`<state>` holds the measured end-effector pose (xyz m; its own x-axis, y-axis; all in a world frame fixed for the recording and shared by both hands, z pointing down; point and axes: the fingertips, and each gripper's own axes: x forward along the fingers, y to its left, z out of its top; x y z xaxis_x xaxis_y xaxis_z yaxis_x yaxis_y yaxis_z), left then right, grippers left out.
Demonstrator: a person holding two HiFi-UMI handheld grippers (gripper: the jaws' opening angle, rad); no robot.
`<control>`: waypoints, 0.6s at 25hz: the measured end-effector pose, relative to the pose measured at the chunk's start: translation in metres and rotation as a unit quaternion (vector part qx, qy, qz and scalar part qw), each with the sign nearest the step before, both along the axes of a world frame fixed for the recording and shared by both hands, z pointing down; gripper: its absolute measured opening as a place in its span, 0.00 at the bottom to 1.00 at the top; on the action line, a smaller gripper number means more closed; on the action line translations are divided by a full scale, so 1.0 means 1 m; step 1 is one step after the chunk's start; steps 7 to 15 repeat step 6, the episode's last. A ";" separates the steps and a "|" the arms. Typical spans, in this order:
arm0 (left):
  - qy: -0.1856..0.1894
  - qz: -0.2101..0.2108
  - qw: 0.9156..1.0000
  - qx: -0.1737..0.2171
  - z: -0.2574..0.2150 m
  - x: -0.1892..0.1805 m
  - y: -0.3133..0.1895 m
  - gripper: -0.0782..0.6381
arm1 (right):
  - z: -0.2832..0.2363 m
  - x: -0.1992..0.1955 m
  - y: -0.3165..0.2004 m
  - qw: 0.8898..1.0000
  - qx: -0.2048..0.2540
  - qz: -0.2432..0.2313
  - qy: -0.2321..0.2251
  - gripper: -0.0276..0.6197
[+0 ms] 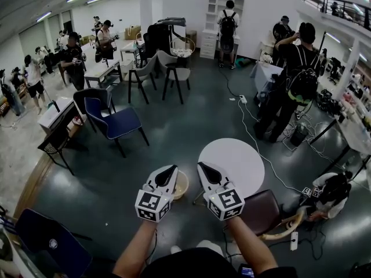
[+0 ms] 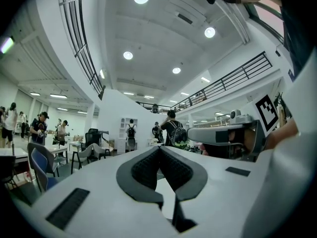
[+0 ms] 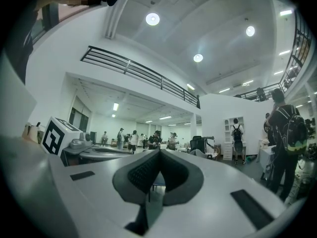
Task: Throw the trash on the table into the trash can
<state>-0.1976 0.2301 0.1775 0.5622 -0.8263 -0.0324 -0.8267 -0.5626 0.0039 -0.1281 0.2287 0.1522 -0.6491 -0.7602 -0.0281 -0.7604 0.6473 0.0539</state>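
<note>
In the head view my left gripper and right gripper are held side by side, level, pointing forward. Both are shut with nothing between the pads, as the left gripper view and the right gripper view show. Below them stands a round white table; I see no trash on its bare top. A small beige trash can sits on the floor just left of the table, partly hidden by my left gripper.
A brown chair stands at the table's near right. A blue chair and dark chairs stand to the left. A white cable runs across the floor. A person with a backpack stands at the right, with several others farther back.
</note>
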 end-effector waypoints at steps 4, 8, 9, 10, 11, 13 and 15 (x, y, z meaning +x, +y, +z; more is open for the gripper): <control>0.000 0.004 1.000 0.005 -0.005 0.004 0.002 0.13 | 0.000 -0.001 0.002 1.000 -0.002 -0.001 -0.001 0.07; -0.001 0.006 1.000 0.007 -0.007 0.005 0.003 0.13 | -0.001 -0.002 0.003 1.000 -0.002 -0.002 -0.002 0.07; -0.001 0.006 1.000 0.007 -0.007 0.005 0.003 0.13 | -0.001 -0.002 0.003 1.000 -0.002 -0.002 -0.002 0.07; -0.001 0.006 1.000 0.007 -0.007 0.005 0.003 0.13 | -0.001 -0.002 0.003 1.000 -0.002 -0.002 -0.002 0.07; -0.001 0.006 1.000 0.007 -0.007 0.005 0.003 0.13 | -0.001 -0.002 0.003 1.000 -0.002 -0.002 -0.002 0.07; -0.001 0.006 1.000 0.007 -0.007 0.005 0.003 0.13 | -0.001 -0.002 0.003 1.000 -0.002 -0.002 -0.002 0.07; -0.001 0.006 1.000 0.007 -0.007 0.005 0.003 0.13 | -0.001 -0.002 0.003 1.000 -0.002 -0.002 -0.002 0.07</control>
